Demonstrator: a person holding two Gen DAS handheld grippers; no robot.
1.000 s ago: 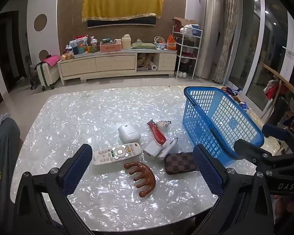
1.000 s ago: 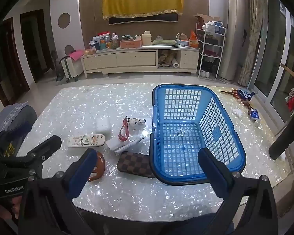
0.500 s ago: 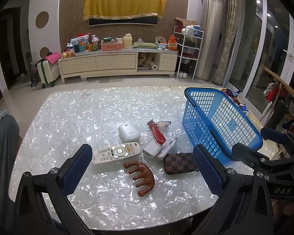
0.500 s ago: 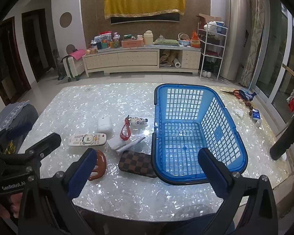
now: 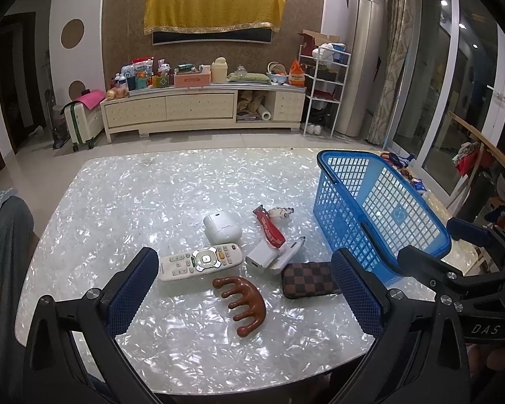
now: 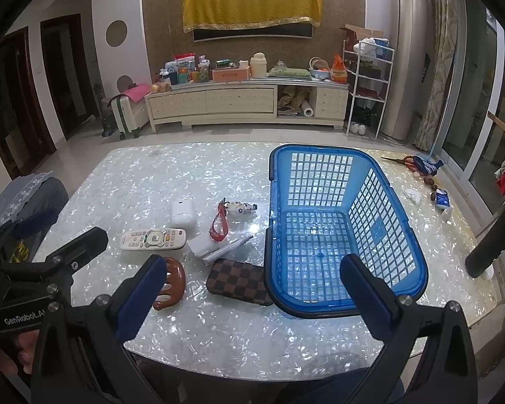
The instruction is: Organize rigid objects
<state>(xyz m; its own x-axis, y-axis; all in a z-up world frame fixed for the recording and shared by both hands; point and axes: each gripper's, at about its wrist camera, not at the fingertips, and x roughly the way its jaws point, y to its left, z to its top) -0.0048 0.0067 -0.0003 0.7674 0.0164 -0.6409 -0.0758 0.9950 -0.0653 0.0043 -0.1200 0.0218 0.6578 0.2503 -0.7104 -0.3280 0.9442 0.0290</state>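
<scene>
An empty blue basket (image 6: 383, 202) (image 5: 417, 215) stands on the right of the pearly table (image 5: 134, 202). Left of it lie a white remote (image 5: 202, 261) (image 6: 153, 239), a white case (image 5: 222, 226) (image 6: 182, 213), a brown wooden comb massager (image 5: 244, 303) (image 6: 171, 282), a checkered brown wallet (image 5: 308, 279) (image 6: 237, 281), a white box with a pen (image 5: 272, 257) (image 6: 215, 247), and a red lanyard with a small toy (image 5: 269, 227) (image 6: 224, 222). My left gripper (image 5: 245, 298) is open above the near edge, over the comb. My right gripper (image 6: 256, 301) is open and empty before the basket.
Scissors and small items (image 6: 421, 168) lie at the table's far right edge. A dark cylinder (image 6: 491, 239) leans at the right. A long cabinet (image 6: 245, 104) and a white shelf rack (image 6: 367, 87) stand behind, across the floor.
Both views have shifted very slightly; the grippers stay open and the objects on the table have not moved.
</scene>
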